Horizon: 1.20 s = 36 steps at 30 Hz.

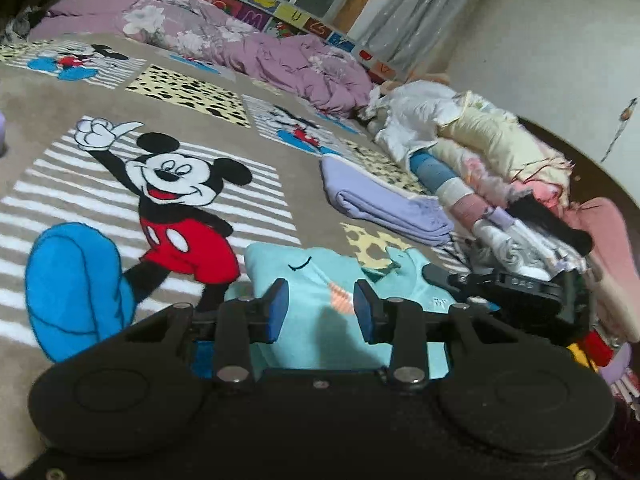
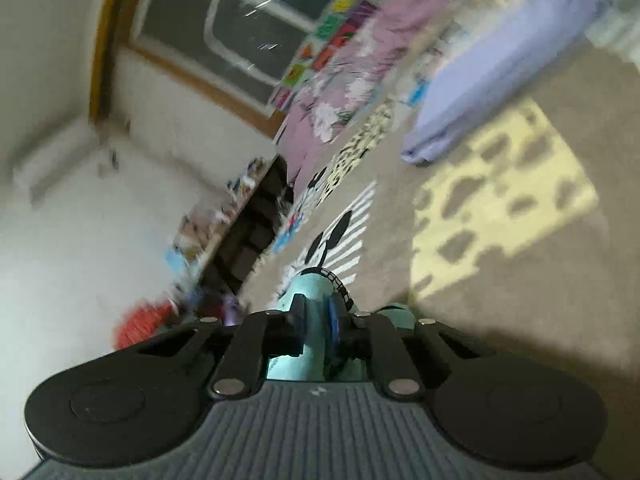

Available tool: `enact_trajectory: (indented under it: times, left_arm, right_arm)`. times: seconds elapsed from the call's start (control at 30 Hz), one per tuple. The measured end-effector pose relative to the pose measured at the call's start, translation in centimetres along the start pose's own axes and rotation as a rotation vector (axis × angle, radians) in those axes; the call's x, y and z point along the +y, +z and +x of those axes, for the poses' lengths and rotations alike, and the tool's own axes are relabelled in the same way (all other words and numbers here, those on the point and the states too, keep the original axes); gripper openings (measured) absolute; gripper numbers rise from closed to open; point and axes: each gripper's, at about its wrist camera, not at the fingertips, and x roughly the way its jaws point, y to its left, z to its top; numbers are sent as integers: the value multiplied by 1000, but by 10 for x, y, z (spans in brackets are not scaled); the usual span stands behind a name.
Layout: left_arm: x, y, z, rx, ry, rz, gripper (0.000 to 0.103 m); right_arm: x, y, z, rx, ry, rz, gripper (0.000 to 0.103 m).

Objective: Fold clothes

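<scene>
Turquoise garment (image 1: 320,280): embroidered closed eye, orange-pink patch, lay partly folded on cartoon blanket (image 1: 80,184). Lilac garment (image 1: 384,204): folded flat, lay beyond it beside heaped unfolded clothes (image 1: 500,168).

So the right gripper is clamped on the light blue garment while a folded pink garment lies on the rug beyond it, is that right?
Not quite: the folded garment on the rug is lilac, not pink, as the right wrist view shows. The right gripper is indeed clamped on the light blue garment.
</scene>
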Motion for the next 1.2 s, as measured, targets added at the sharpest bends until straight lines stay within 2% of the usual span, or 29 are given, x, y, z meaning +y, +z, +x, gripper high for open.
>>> enact_trajectory:
  times: [0.07,0.13,0.2,0.3,0.4,0.43,0.53,0.6,0.7,0.8,0.9,1.0,1.1,1.2]
  left_arm:
    - [4,3,-2,-12,-14,4,35]
    - [7,7,-5,-28,-12,8,35]
    - [9,10,-8,-42,-13,11,35]
    - [6,12,-8,-54,-51,50,35]
    - [-6,8,-4,-34,-113,123,35]
    - [-9,5,-1,-17,-117,148,35]
    - [-12,-10,24,58,-18,223,35]
    - [-12,-14,30,57,-8,219,35]
    - [-17,-10,16,14,-18,230,37]
    - [-28,-12,-14,-36,-9,257,38]
    - [-47,-24,-43,-58,-6,315,39]
    - [-66,-40,-54,-44,-6,359,44]
    - [-74,-54,-42,-11,13,384,44]
    - [-73,-67,-20,36,53,429,44]
  right_arm:
    - [-2,-1,-1,-5,-13,10,14]
    - [5,-2,-5,-25,-41,-23,25]
    - [30,-3,-14,-92,-110,-180,31]
    - [71,-12,-16,-127,-92,-471,31]
    - [90,-25,1,-24,-95,-631,31]
    - [86,-28,6,1,-107,-633,31]
    - [68,-32,24,86,-178,-624,28]
    - [58,-35,31,99,-209,-637,24]
    - [65,-37,23,73,-209,-639,24]
    - [78,-41,-3,0,-155,-637,27]
    - [105,-55,-33,-29,-128,-753,27]
    - [127,-79,-49,-9,-132,-875,31]
    - [135,-100,-54,27,-158,-943,34]
    - [119,-111,-40,92,-217,-929,35]
